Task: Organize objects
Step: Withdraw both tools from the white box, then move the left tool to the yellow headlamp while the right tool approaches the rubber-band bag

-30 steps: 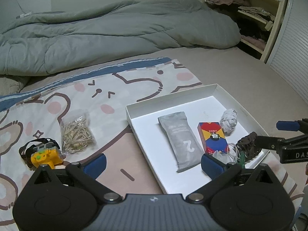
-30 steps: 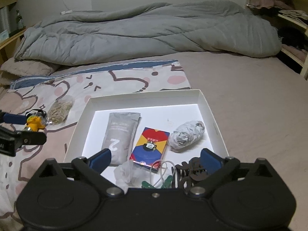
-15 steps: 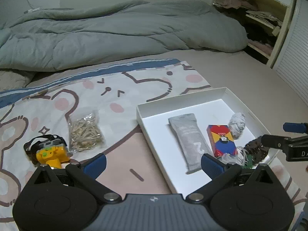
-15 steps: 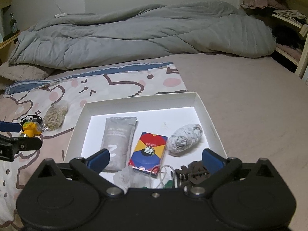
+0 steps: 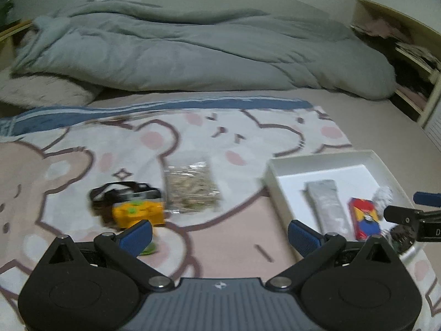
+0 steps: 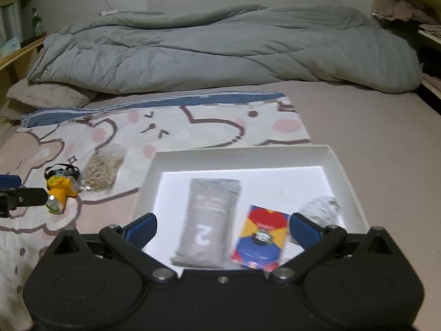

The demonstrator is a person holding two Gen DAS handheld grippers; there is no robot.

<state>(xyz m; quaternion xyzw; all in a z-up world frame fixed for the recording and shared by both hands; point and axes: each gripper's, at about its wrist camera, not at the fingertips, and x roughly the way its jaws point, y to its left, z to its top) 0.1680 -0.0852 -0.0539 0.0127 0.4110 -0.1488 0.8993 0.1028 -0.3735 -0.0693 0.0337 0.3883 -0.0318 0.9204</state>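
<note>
Fingers of the left gripper are spread wide and empty, close to the yellow toy and bag of rubber bands lying loose on the bed; the right gripper, equally agape, hangs over the white tray. Likely next: pinch the toy, lift it over the tray's near wall; open blanket all around.

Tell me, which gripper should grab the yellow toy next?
Probably the left gripper: open, with the yellow toy just ahead. The right gripper sits over the white box.
</note>
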